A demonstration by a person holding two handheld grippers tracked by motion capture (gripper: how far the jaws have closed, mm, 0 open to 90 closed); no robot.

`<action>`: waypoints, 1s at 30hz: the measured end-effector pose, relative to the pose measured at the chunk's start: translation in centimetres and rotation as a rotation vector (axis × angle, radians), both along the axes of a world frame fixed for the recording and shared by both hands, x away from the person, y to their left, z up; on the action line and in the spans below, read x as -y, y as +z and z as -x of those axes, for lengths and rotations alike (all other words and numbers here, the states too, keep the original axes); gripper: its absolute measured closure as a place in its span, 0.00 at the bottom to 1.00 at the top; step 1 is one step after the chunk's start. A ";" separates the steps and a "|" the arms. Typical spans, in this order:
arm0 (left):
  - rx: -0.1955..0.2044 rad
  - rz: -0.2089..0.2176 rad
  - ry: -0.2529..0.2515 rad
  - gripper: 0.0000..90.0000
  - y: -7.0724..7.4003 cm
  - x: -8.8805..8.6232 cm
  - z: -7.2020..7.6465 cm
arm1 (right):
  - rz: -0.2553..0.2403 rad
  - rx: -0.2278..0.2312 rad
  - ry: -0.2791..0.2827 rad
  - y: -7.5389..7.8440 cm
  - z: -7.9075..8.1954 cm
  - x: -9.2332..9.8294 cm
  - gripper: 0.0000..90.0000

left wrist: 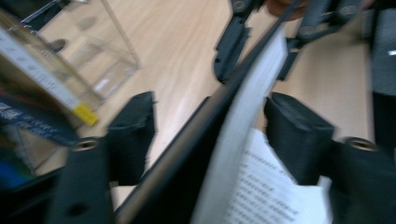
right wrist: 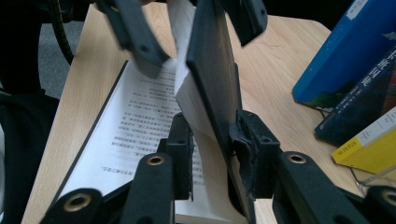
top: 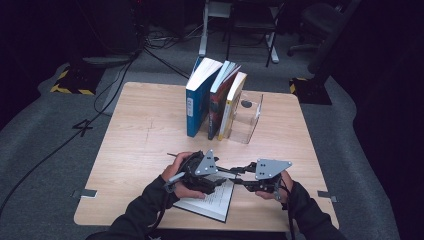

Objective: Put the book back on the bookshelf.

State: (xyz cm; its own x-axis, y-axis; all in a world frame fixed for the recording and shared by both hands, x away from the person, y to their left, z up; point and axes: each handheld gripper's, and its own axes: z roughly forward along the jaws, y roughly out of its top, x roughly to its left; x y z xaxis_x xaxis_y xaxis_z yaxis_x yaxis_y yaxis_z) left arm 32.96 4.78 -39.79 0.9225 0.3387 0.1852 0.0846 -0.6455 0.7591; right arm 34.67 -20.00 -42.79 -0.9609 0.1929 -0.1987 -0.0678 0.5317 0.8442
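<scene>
An open book [top: 214, 201] lies near the table's front edge, with printed pages [right wrist: 135, 121] flat on the wood. Its other half, a block of pages with a dark cover [right wrist: 210, 70], stands up on edge. My right gripper [right wrist: 215, 149] comes in from the right [top: 239, 176] and is shut on that raised half low down, one pad on the cover and one on the pages. My left gripper [left wrist: 215, 126] reaches in from the left [top: 222, 181]. Its jaws straddle the same raised half farther along with a gap on each side, so it is open.
Three books stand upright at the back middle of the table [top: 145, 130]: a blue one [top: 197, 100], a dark red one [top: 218, 102] and a yellow-and-white one [top: 233, 102]. They lean by a clear plastic bookend [top: 251, 120]. Bare wood lies left and right of the hands.
</scene>
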 end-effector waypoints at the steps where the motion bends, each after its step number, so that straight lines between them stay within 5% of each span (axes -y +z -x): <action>1: -0.006 0.000 -0.006 0.49 0.0 -0.1 0.0 | 0.002 -0.001 -0.002 0.0 0.0 0.0 0.75; 7: 0.017 -0.033 0.006 0.63 -0.1 0.1 0.3 | -0.004 -0.011 -0.048 -0.3 -0.3 0.1 0.70; 9: 0.012 0.002 -0.001 0.66 -0.1 -0.2 0.2 | -0.018 -0.010 -0.076 -0.3 -0.4 0.2 0.62; 10: -0.041 0.069 -0.019 0.72 0.1 -0.8 -0.1 | -0.020 -0.013 -0.083 -0.2 -0.5 0.3 0.57; 11: -0.049 0.110 -0.017 0.80 0.2 -1.3 -0.3 | -0.007 -0.011 -0.094 -0.3 -0.6 0.3 0.54; 12: -0.051 0.110 -0.012 0.81 0.2 -1.4 -0.4 | -0.009 -0.014 -0.117 -0.3 -0.7 0.4 0.53; 15: -0.026 0.084 0.013 0.81 0.1 -1.3 -0.3 | -0.016 -0.034 -0.134 -0.5 -1.0 0.9 0.51; 20: -0.029 0.089 0.006 0.81 0.0 -1.5 -0.3 | -0.015 -0.015 -0.118 -0.8 -1.1 0.4 0.67; 26: -0.036 0.087 -0.002 0.81 0.1 -1.5 -0.4 | -0.013 -0.008 -0.115 -1.2 -1.2 -0.5 0.56; 30: -0.041 0.095 0.000 0.81 0.1 -1.6 -0.5 | -0.016 -0.016 -0.088 -1.4 -1.5 -0.8 0.64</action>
State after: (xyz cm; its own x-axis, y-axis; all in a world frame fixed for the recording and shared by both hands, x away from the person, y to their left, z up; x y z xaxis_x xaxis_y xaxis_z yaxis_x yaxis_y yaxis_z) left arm 33.49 6.42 -39.67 0.9286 0.3529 0.1147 0.1165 -0.5707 0.8128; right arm 36.22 -19.21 -44.17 -0.9429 0.2801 -0.1801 -0.0081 0.5215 0.8532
